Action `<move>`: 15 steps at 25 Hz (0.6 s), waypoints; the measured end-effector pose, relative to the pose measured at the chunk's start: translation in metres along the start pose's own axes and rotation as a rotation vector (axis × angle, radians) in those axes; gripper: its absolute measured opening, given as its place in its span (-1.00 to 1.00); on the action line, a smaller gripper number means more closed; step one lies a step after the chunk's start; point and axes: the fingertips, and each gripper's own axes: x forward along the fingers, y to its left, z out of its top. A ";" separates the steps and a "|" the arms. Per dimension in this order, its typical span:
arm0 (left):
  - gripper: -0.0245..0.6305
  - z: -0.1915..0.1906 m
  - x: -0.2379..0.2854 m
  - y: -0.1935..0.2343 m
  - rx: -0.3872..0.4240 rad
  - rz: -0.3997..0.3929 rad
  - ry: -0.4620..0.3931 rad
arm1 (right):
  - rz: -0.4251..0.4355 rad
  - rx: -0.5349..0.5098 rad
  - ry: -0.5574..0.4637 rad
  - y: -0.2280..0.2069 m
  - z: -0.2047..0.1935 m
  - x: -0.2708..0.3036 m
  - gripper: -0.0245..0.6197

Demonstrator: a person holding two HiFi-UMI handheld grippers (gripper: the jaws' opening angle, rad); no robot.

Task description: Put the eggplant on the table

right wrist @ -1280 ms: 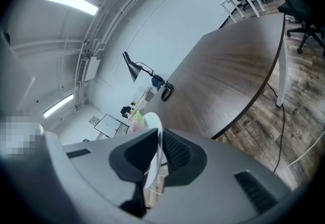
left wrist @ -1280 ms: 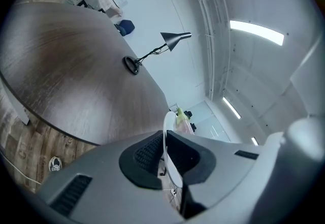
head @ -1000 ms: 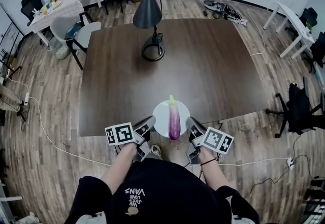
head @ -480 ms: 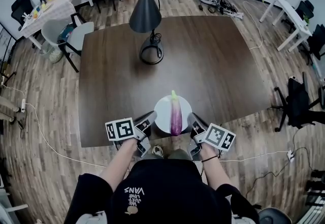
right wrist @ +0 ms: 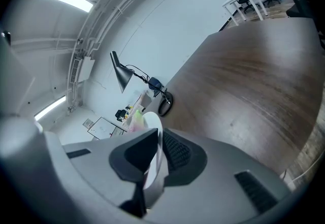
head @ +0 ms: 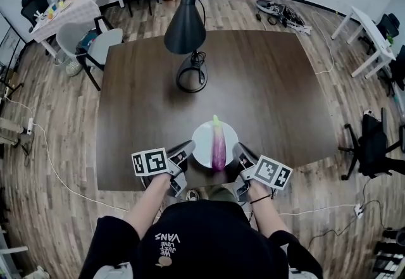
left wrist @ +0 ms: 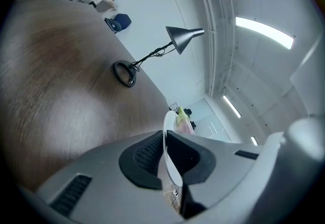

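Observation:
A purple eggplant (head: 218, 145) with a green stem lies on a white plate (head: 204, 138), held over the near edge of the dark wooden table (head: 253, 94). My left gripper (head: 185, 152) is shut on the plate's left rim (left wrist: 166, 136). My right gripper (head: 240, 155) is shut on the plate's right rim (right wrist: 154, 159). In the gripper views the plate shows edge-on between the pads, with the eggplant's green tip (left wrist: 181, 113) (right wrist: 133, 115) above it.
A black desk lamp (head: 187, 24) stands on the table's far left part, its round base (head: 191, 77) and cord beside it. Chairs (head: 95, 43) and a small cluttered table (head: 60, 9) stand at the far left, a white table (head: 367, 31) at the right. Cables cross the wooden floor.
Both grippers have carried the plate with the eggplant forward, from beyond the table's near edge to over the tabletop. The grips on the rim are unchanged.

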 end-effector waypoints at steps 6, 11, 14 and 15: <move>-0.85 0.018 0.033 0.004 -0.020 0.024 -0.040 | 0.018 -0.030 0.043 -0.014 0.036 0.024 -0.80; -0.85 0.034 0.053 0.014 -0.026 0.047 -0.055 | 0.028 -0.045 0.077 -0.024 0.056 0.047 -0.80; -0.85 0.041 0.068 0.018 -0.031 0.058 -0.061 | 0.030 -0.055 0.093 -0.032 0.070 0.059 -0.80; -0.85 0.044 0.073 0.020 -0.034 0.062 -0.064 | 0.031 -0.057 0.098 -0.035 0.074 0.063 -0.80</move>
